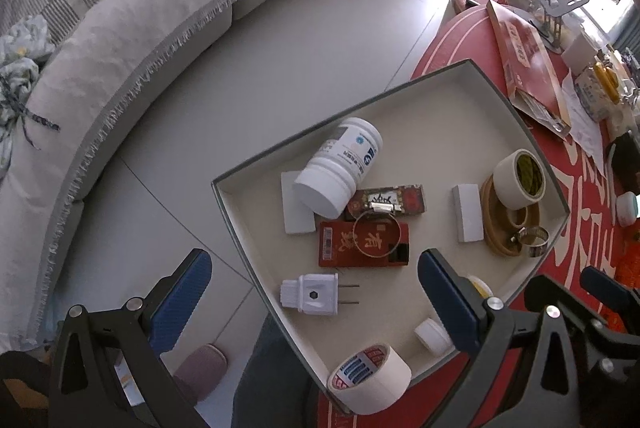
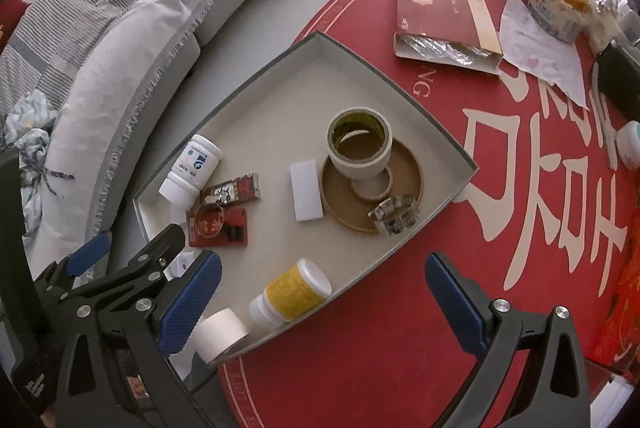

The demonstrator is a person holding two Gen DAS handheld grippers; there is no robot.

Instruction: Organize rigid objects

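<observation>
While both grippers hung wide apart and empty, the left gripper (image 1: 314, 298) hovered over a white plug (image 1: 310, 294). The right gripper (image 2: 322, 298) hung above a yellow-labelled bottle (image 2: 290, 295) at the tray's (image 2: 404, 84) near edge.

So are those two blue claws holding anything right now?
No, nothing is held. The left gripper and the right gripper both stand wide open above the shallow grey cardboard tray, with nothing between their blue pads.

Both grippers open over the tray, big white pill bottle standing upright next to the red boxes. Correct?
Not quite: the white pill bottle lies on its side, leaning across the red boxes, as the left wrist view shows. The left gripper and right gripper are open over the tray.
</observation>
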